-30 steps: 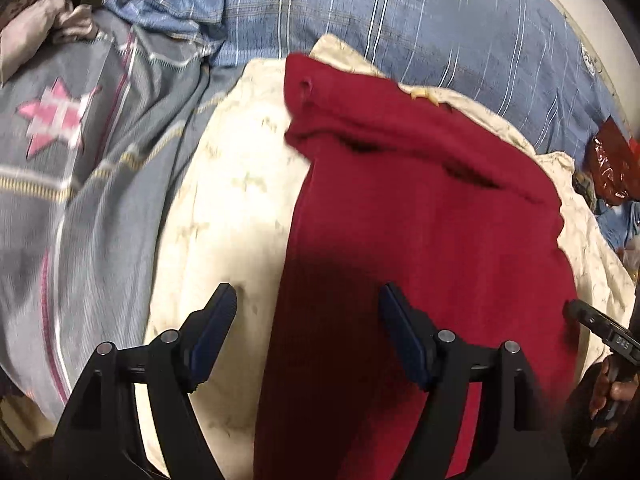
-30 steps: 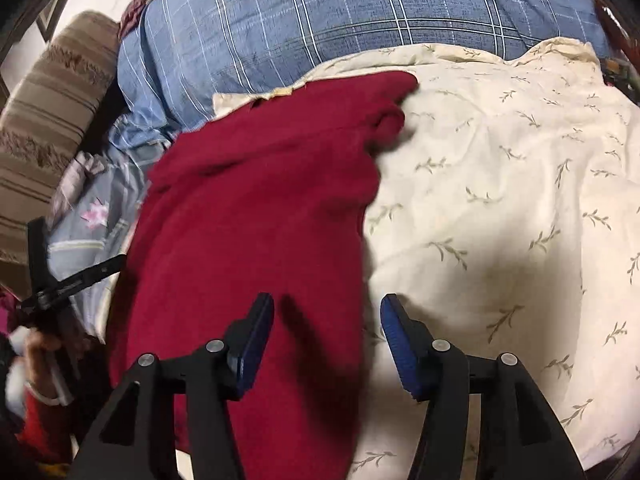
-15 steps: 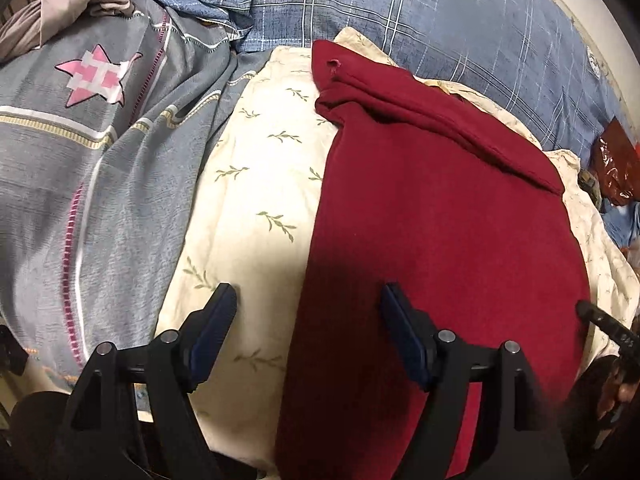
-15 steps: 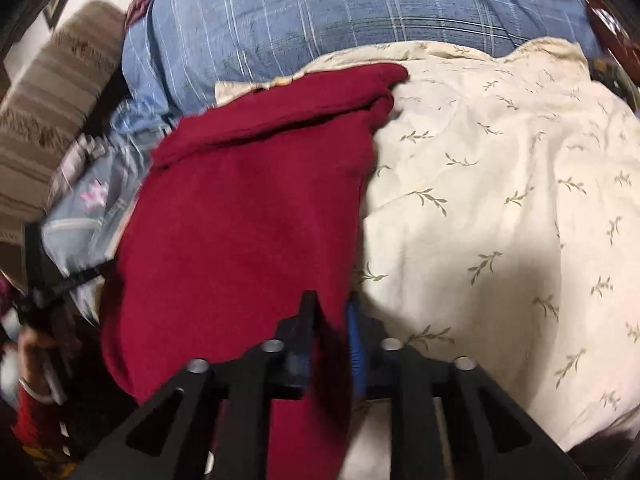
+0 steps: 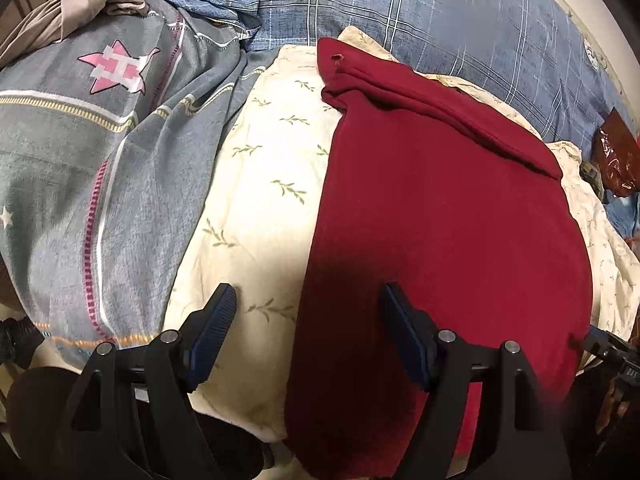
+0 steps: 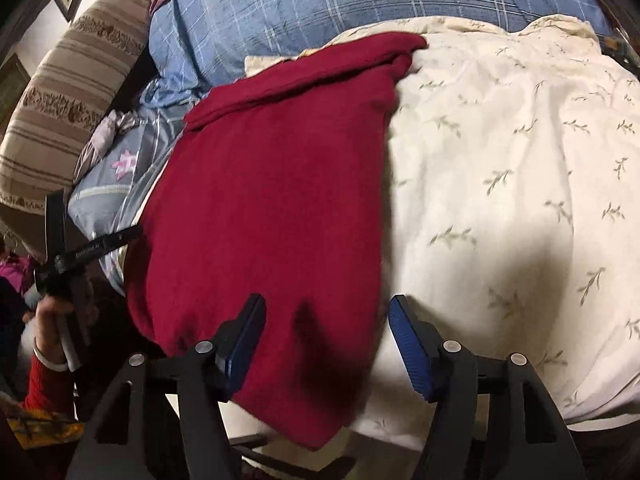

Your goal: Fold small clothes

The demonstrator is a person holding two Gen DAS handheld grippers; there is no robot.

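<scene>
One red garment [image 5: 440,220], two gaping grippers [image 5: 306,332] [image 6: 326,340].

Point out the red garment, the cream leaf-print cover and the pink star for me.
red garment [image 5: 432,224], left wrist view, middle of its flat body
cream cover [image 6: 500,184], right wrist view, bare part right of the garment
pink star [image 5: 120,67], left wrist view, star's centre

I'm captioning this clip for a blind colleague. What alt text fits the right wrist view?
A dark red garment lies flat on a cream leaf-print cover, its near edge hanging toward the camera. The open right gripper hovers over that edge, holding nothing. A blue plaid pillow lies behind.
</scene>
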